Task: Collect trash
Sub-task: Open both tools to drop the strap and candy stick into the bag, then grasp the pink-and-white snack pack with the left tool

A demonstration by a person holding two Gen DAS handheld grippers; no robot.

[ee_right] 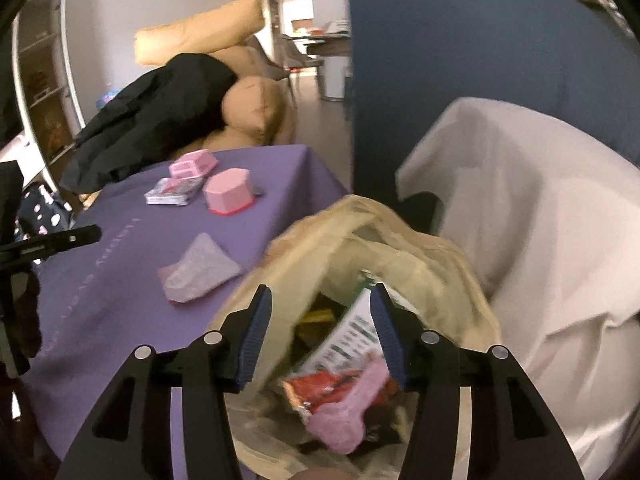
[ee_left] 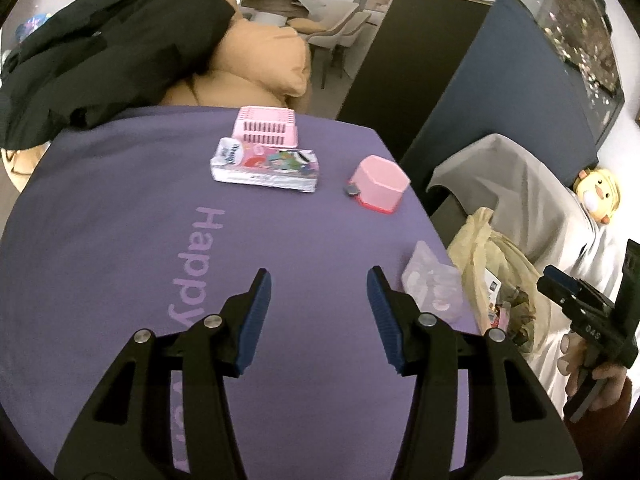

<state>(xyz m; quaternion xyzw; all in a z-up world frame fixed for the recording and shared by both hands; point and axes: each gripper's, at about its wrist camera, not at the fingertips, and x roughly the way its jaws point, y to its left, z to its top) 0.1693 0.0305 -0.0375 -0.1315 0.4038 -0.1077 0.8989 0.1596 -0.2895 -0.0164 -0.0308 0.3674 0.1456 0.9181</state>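
Observation:
A beige trash bag hangs open beside the purple table's right edge; it also shows in the left wrist view. Inside lie a red wrapper, a pink crumpled piece and a printed white package. My right gripper is open and empty right over the bag's mouth; it shows in the left wrist view. A clear plastic wrapper lies on the table near the bag, also in the right wrist view. My left gripper is open and empty above the purple cloth.
On the table stand a pink slotted basket, a colourful tissue pack and a pink hexagonal box. A black jacket and tan cushions lie behind. A white-draped seat stands right of the bag.

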